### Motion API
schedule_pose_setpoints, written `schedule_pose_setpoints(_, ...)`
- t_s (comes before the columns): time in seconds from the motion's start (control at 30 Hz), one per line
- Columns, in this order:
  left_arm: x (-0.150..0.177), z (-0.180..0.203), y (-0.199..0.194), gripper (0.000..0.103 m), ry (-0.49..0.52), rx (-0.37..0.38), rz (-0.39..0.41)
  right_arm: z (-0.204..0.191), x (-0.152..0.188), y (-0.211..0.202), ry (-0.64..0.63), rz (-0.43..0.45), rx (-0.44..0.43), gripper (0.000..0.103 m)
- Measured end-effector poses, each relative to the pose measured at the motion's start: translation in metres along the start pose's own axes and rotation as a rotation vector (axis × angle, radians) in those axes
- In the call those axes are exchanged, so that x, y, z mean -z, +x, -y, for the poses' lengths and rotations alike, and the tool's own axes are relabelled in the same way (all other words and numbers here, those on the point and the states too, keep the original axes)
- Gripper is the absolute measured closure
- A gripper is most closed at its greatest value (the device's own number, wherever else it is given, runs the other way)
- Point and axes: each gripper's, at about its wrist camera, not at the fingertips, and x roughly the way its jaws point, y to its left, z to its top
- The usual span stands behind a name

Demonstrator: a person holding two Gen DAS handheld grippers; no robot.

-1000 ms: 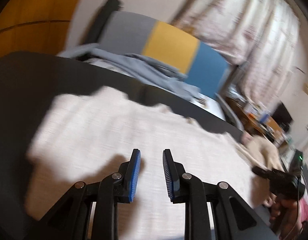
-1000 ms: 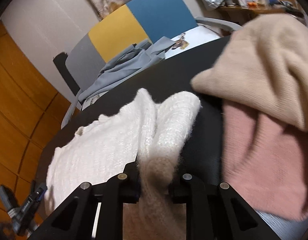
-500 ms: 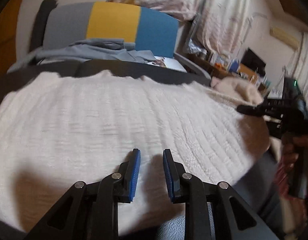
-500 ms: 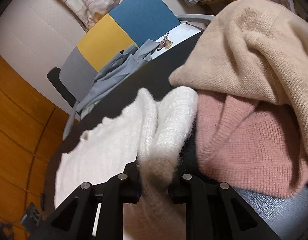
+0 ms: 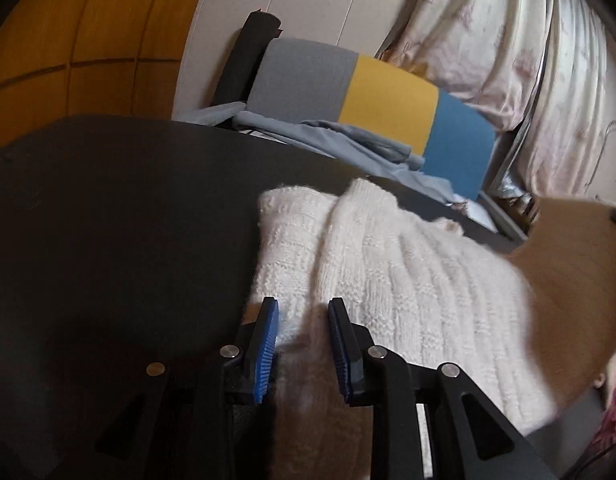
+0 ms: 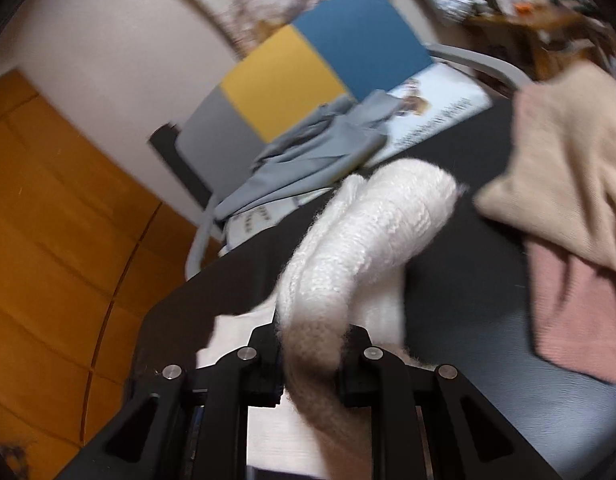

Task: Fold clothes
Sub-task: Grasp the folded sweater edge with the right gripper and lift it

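The white knit sweater (image 5: 392,280) lies on the dark round table (image 5: 119,216), toward the table's right half in the left wrist view, with its near edge running under the camera. The left gripper (image 5: 301,344) sits low over that near edge; its jaws are opening, the blue pads (image 5: 265,346) stand a narrow gap apart, and white knit shows between them, but the pads do not press on it. The right gripper (image 6: 312,356) is clamped on a thick bunched roll of the same sweater (image 6: 360,232), which rises from between its fingers and curls over above the table top. On the table beyond and to the right of that roll lies a beige sweater (image 6: 568,168) resting on top of a pink knit garment (image 6: 572,312). Behind the table's far edge stands a chair (image 5: 384,96) with a grey, yellow and blue back, a grey-blue cloth (image 5: 348,140) heaped on its seat.
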Motion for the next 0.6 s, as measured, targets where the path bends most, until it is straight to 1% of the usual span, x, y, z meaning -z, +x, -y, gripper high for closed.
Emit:
schedule_pose_setpoints(0.1,0.002,-0.009,0.001,0.077,-0.046,0.053,0.012,-0.049,0.008,0.02,-0.084,-0.03,-0.018,0.084)
schedule_pose_setpoints(0.2,0.001,-0.016,0.003,0.077,-0.087,0.092,0.022,-0.092,0.026,0.053,-0.152,-0.092,-0.041,0.084)
schedule_pose_setpoints(0.27,0.003,-0.019,0.002,0.077,-0.103,0.11,0.026,-0.12,0.044,0.08,-0.209,-0.141,-0.042,0.084)
schedule_pose_setpoints(0.37,0.003,-0.023,0.002,0.077,-0.125,0.128,0.03,-0.156,0.078,0.126,-0.315,-0.221,-0.018,0.084)
schedule_pose_setpoints(0.47,0.005,-0.026,0.001,0.077,-0.14,0.138,0.036,-0.176,0.115,0.167,-0.396,-0.297,0.013,0.084)
schedule_pose_setpoints(0.57,0.007,-0.03,0.0,0.078,-0.158,0.151,0.039,-0.184,0.141,0.188,-0.436,-0.345,0.028,0.084)
schedule_pose_setpoints(0.6,0.007,-0.032,0.0,0.078,-0.164,0.155,0.041,-0.187,0.147,0.191,-0.459,-0.346,0.033,0.084)
